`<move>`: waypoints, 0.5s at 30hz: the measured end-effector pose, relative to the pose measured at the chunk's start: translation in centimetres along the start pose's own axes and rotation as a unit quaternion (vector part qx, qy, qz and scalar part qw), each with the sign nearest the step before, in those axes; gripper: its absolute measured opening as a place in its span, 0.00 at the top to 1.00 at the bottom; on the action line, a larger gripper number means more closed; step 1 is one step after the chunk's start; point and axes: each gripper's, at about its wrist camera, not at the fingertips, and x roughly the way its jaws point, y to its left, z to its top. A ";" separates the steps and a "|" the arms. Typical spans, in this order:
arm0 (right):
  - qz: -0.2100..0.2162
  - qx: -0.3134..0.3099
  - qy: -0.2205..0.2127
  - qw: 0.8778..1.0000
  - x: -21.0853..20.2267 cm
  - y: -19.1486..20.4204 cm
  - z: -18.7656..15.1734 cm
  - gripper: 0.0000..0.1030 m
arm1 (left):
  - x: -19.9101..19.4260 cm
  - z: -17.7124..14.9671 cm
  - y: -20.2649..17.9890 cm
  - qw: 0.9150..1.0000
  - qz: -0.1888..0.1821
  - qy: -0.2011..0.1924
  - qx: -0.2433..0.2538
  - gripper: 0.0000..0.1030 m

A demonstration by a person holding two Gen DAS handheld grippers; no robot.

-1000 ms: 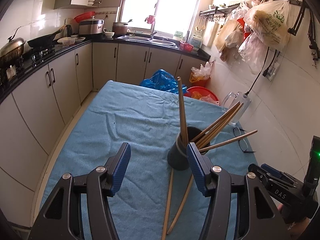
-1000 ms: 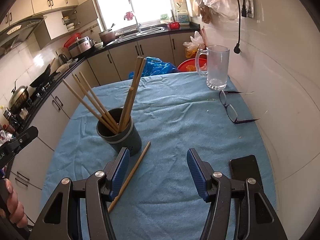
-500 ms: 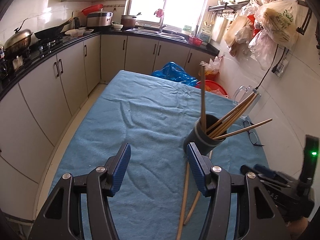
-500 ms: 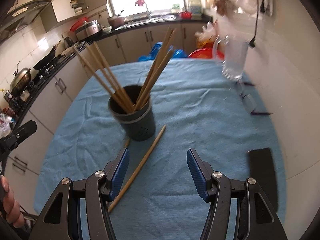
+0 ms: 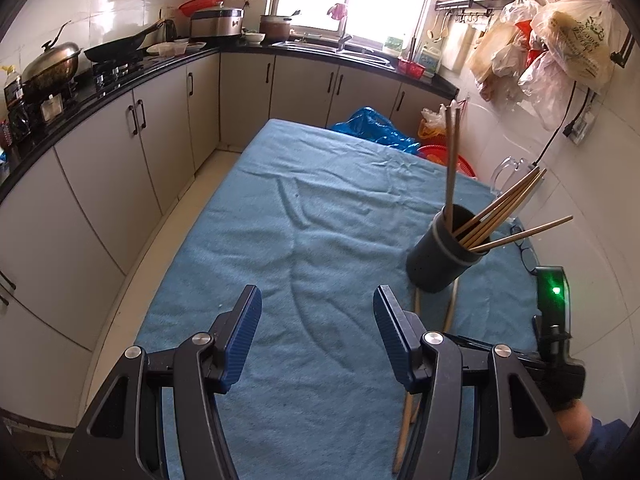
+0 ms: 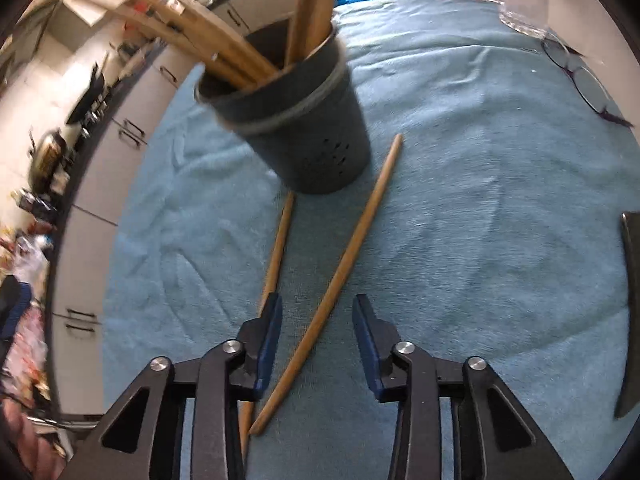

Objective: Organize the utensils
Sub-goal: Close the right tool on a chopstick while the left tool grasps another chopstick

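Chopsticks are the thing to sort: two loose chopsticks (image 6: 340, 264) lie flat on the blue towel (image 6: 480, 240) that covers the table, both running from near the foot of the dark utensil holder (image 6: 304, 128) back toward the right gripper (image 6: 316, 312). One has its far end touching or tucked at the holder's base; the other lies just beside it on the right, angled away, its far tip clear of the holder. The holder stands upright on the towel. In the left wrist view it carries two near-upright sticks (image 5: 452, 160) on one side and a fan of about four leaning sticks (image 5: 508, 216) on the other; the exact count in the fan is hard to tell.

The right gripper points down at the towel with its jaws closing; the right-hand loose chopstick passes between the two blue pads (image 6: 270, 332), and neither pad presses on it yet. The left gripper (image 5: 316, 340) hovers over bare towel, jaws apart and holding nothing.

Also on the towel: one pair of glasses (image 6: 588, 84), one glass mug (image 6: 520, 4), blurred at the far edge, and one flat dark object (image 6: 630, 312) at the right edge.
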 end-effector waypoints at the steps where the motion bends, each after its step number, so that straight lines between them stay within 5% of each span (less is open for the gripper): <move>1: -0.001 -0.003 0.004 1.000 0.5 0.2 -0.1 0.70 | 0.1 -0.1 0.1 1.000 0.001 0.002 -0.001 0.45; 6: -0.034 -0.036 0.004 0.999 1.3 1.0 -0.5 0.87 | 1.1 -0.4 0.1 1.000 -0.006 0.018 -0.003 0.45; 15: -0.045 -0.007 0.019 0.999 -1.2 -3.6 -1.9 0.91 | 5.7 -1.3 -5.1 0.993 -0.057 0.092 0.054 0.45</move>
